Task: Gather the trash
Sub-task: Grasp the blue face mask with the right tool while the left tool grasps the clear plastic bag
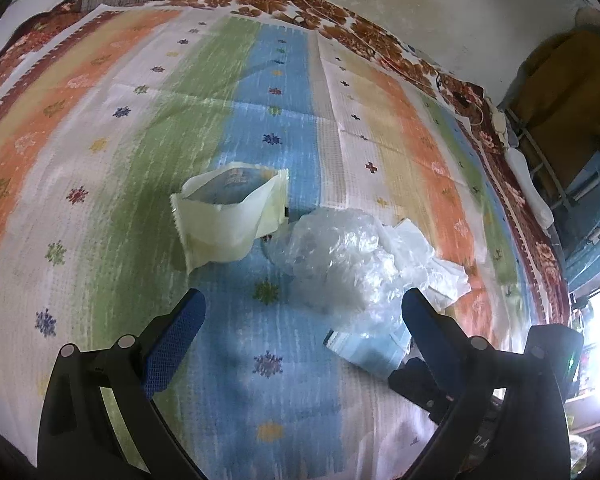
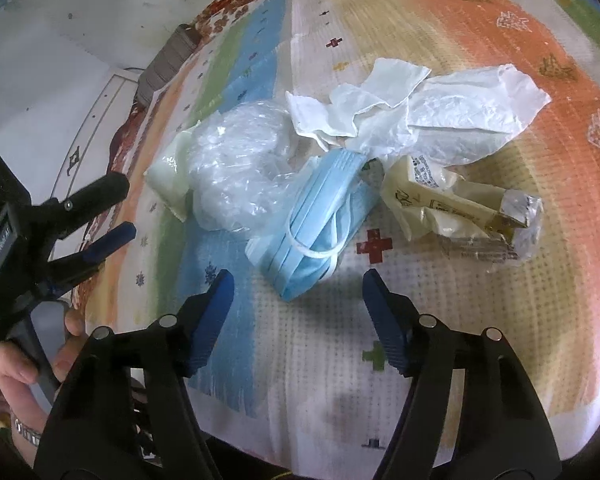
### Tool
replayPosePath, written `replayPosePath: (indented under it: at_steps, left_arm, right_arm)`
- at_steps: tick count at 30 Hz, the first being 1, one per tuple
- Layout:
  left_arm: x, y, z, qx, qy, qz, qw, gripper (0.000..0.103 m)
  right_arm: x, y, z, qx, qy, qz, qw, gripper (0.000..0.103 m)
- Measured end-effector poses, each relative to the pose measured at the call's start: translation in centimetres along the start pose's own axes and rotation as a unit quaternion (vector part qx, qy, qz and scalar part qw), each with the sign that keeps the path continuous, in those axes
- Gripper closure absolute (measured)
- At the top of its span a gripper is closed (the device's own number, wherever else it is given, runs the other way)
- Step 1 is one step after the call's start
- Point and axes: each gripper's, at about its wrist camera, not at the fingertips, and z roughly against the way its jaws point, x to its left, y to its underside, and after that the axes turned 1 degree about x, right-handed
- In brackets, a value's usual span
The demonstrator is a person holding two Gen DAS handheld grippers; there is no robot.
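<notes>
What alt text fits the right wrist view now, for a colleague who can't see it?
The open right gripper hovers just short of a blue face mask in a trash pile on a striped bedspread. Behind the mask lie crumpled clear plastic, white tissue and a cream wrapper. The left gripper enters at left.

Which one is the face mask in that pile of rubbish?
Look at the striped bedspread, at the trash heap in its middle. The face mask lies at the heap's near edge, just ahead of the right gripper: the only light blue, pleated piece, with white ear loops.
</notes>
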Motion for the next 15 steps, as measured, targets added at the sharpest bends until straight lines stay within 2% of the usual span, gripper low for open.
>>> replayPosePath:
  at_steps: [4,9,12,15]
  left_arm:
    - [-0.5,-0.7,-1.5,0.008,0.001,-0.004,1.0,0.007]
    - [-1.5,-1.2,-3.2,0.018,0.021,-0.005,0.9996,0.009]
    - [-1.8,-1.1,-4.3,0.026,0.022,-0.005,0.9994,0.018]
    - [-2.0,-0.9,-5.1,0.037,0.036,-0.009,0.9986,0.031]
  right_arm:
    - [0.3,-0.3,-0.7,0.0,-0.005,0.001,1.0,0.045]
    - [0.2,-0.6,-1.4,0.005,-0.011,-0.005,1.0,0.062]
    - [0.0,-1.0,-1.8,0.009,-0.005,-0.002,1.0,0.074]
    - [-0.2,-1.3,-2.1,0.009,-0.003,0.0,1.0,0.082]
